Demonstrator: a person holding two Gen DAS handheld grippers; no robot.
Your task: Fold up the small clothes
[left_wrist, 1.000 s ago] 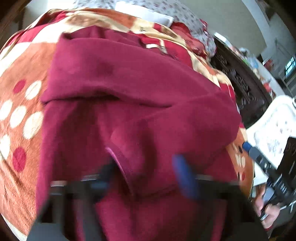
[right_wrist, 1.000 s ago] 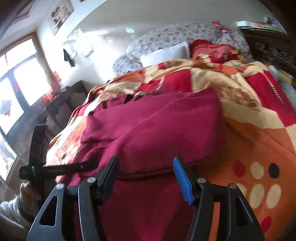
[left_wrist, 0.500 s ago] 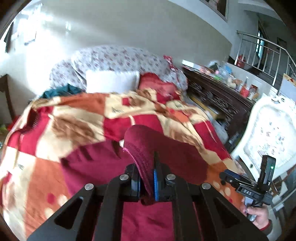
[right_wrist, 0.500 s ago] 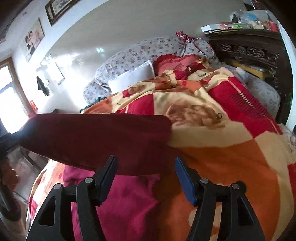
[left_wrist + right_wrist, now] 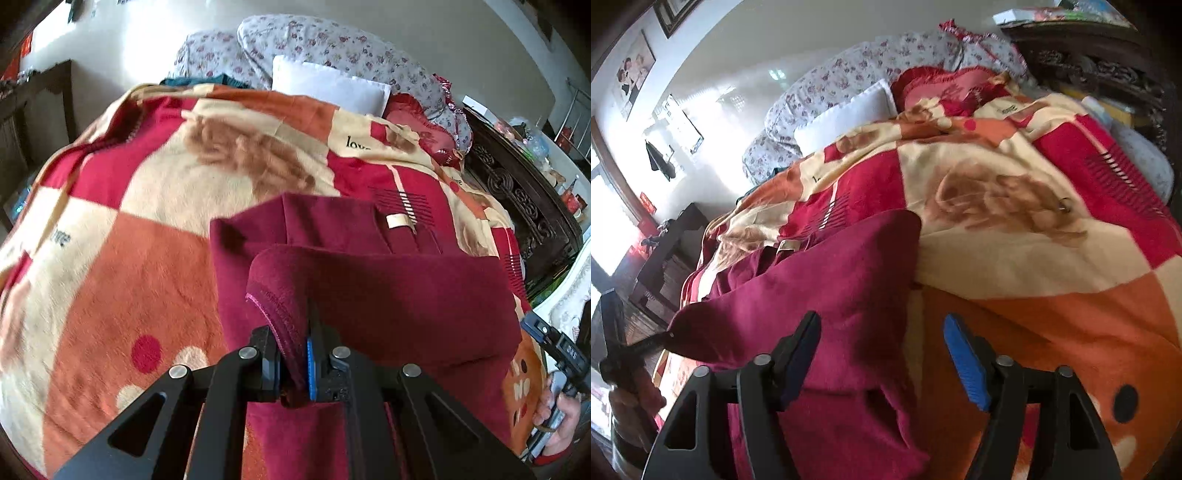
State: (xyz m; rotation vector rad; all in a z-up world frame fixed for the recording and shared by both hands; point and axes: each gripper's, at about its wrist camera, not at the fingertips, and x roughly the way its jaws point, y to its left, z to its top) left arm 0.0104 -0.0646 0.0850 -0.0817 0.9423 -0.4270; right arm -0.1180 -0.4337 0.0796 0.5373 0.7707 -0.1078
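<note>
Garment: maroon fleece garment (image 5: 388,295) lies on the patchwork fleece blanket of red, orange and cream squares (image 5: 155,206) that covers the bed; one stitched hem is lifted off the rest and folded across the body of the cloth; a cream label shows on the layer beneath.
Left gripper: your left gripper (image 5: 295,373) has its pads pressed together on that stitched hem, pinching the maroon cloth between the black pad and the blue one; in the right wrist view it shows at the far left edge with the cloth stretched to it.
Right gripper: your right gripper (image 5: 882,354) has its jaws opening; the garment's right-hand edge lies below and between the fingers, and neither pad presses on it.
Edges: in the right wrist view the garment's right edge runs down the middle of the frame; bare orange and cream blanket spreads to its right; in the left wrist view bare blanket spreads to the garment's left.
Around: white rectangular pillow (image 5: 328,88) and floral-print grey bedding (image 5: 325,44) sit at the head of the bed, well apart from the garment; red frilled cushion (image 5: 945,92) lies beside the pillow.
Obstacles: dark carved wooden furniture (image 5: 524,199) stands along the bed's right side; dark wooden table (image 5: 670,240) stands by the window side.
</note>
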